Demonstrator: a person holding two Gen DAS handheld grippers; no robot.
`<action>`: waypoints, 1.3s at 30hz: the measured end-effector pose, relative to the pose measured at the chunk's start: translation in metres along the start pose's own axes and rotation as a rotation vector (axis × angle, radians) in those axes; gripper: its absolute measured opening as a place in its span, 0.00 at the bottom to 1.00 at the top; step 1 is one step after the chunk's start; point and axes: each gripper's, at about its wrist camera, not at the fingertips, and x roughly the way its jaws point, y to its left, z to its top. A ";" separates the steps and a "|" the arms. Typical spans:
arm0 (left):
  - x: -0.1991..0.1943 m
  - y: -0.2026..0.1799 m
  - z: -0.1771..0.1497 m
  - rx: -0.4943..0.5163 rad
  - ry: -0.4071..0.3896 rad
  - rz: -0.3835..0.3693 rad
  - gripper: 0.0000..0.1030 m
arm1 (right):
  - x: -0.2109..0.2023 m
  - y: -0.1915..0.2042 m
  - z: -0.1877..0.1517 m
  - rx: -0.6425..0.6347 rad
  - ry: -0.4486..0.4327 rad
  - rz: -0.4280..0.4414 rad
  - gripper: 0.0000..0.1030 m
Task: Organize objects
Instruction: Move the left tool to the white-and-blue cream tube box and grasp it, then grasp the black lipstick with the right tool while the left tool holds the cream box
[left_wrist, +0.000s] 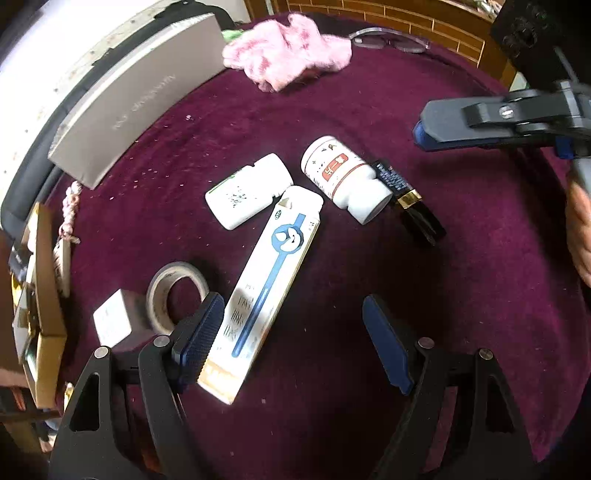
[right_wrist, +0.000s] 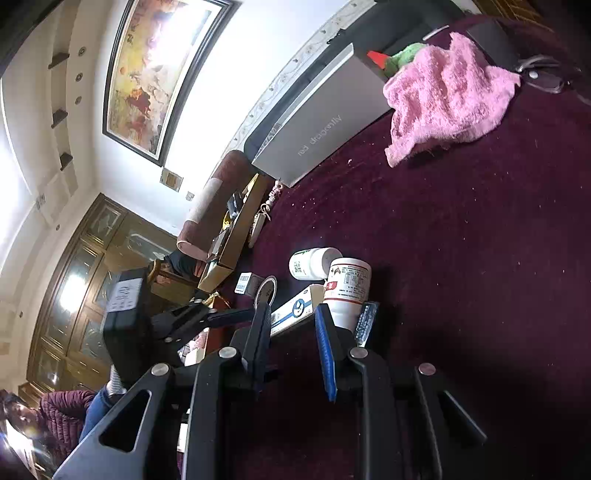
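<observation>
On the purple cloth lie a long white box with a blue print (left_wrist: 267, 280), a white bottle with a green label (left_wrist: 246, 191), a white bottle with a red label (left_wrist: 345, 179) and a black and gold tube (left_wrist: 408, 199). My left gripper (left_wrist: 293, 332) is open above the cloth; its left finger touches the long box's near end. My right gripper (right_wrist: 291, 332) is open and empty, hovering near the red-label bottle (right_wrist: 347, 286) and the long box (right_wrist: 295, 310). It also shows in the left wrist view (left_wrist: 421, 129) at the upper right.
A tape roll (left_wrist: 173, 291) and a small white cube box (left_wrist: 114, 321) lie at the left. A grey flat box (left_wrist: 136, 99) stands at the back left, a pink cloth (left_wrist: 288, 51) and glasses (left_wrist: 391, 38) at the back. An open cardboard box (left_wrist: 40, 314) sits at the left edge.
</observation>
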 end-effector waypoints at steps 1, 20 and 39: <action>0.002 -0.004 0.004 0.000 0.008 -0.003 0.76 | 0.001 0.000 0.000 0.002 0.002 -0.002 0.23; -0.005 -0.039 -0.036 -0.553 -0.069 0.070 0.25 | 0.040 0.016 -0.022 -0.255 0.095 -0.456 0.25; -0.006 -0.015 -0.049 -0.591 -0.278 -0.053 0.28 | 0.045 0.017 -0.026 -0.347 0.087 -0.481 0.21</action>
